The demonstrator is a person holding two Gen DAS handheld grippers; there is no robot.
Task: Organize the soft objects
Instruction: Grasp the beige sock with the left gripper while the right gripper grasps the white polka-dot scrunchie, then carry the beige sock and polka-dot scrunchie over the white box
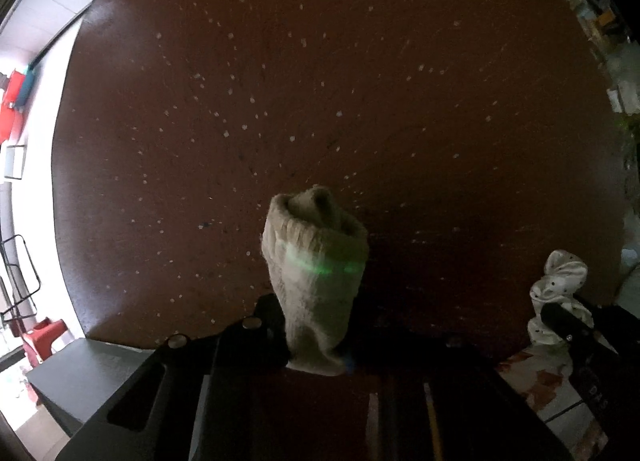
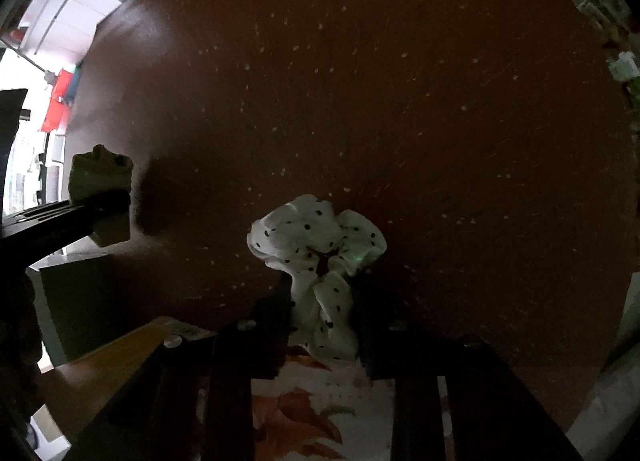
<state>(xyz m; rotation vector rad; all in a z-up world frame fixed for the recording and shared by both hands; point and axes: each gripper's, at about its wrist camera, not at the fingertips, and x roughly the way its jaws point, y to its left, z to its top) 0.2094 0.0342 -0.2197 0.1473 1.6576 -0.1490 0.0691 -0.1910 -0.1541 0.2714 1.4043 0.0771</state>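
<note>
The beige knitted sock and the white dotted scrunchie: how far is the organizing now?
Nothing looks sorted yet; no finished pile or container is visible. In hand: the left gripper is shut on the beige knitted sock, and the right gripper is shut on the white black-dotted fabric scrunchie, both over the brown speckled table. Left: placing both somewhere.

Both wrist views are dim and underexposed. Daylight enters only at the 9 o'clock edge, where it clips to white. The brown counter (image 1: 320,101) carries a soft sheen toward 10 o'clock and falls into heavy shadow toward 6 o'clock. Fisheye distortion bends the counter edge; corners vignette to black. A green flare streaks the beige sock (image 1: 316,261). Fine detail is soft and noisy.
</note>
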